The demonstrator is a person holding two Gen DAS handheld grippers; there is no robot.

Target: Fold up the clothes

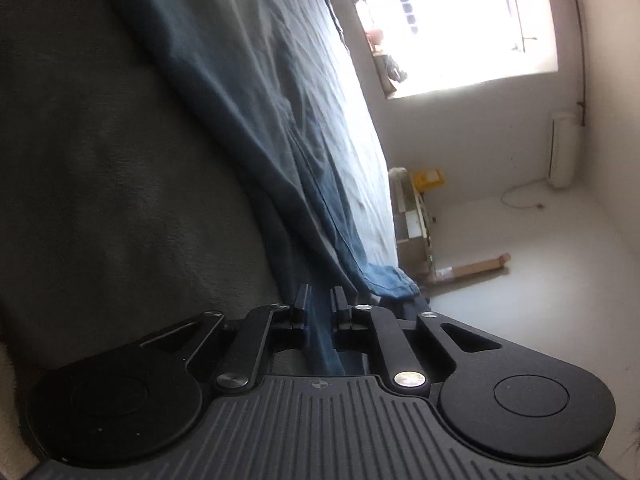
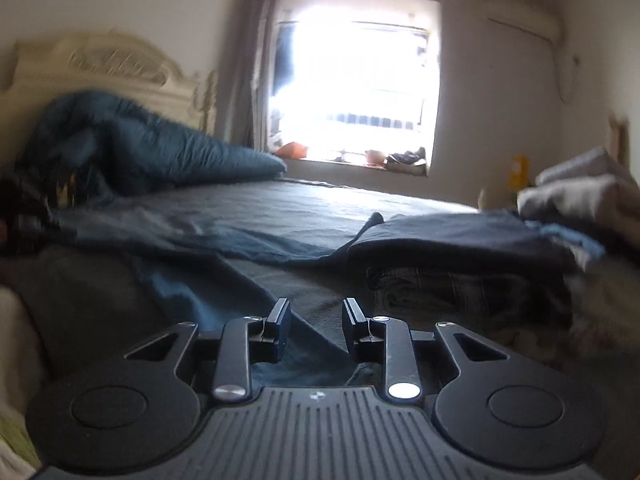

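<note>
A blue garment (image 1: 256, 112) lies stretched out along the bed. My left gripper (image 1: 320, 300) is rolled sideways and shut on a fold of this blue cloth, which runs between its fingers. In the right wrist view the same blue garment (image 2: 192, 292) trails across the dark bed sheet (image 2: 304, 204). My right gripper (image 2: 316, 314) is open and empty just above the cloth edge. A folded dark garment (image 2: 460, 240) lies to its right on other folded dark clothes (image 2: 460, 292).
A dark blue quilt (image 2: 132, 148) is bunched by the cream headboard (image 2: 108, 64). Grey folded clothes (image 2: 580, 196) are piled at the far right. A bright window (image 2: 356, 80) with shoes (image 2: 408, 157) on its sill is behind the bed. A grey blanket (image 1: 100, 184) fills the left wrist view's left.
</note>
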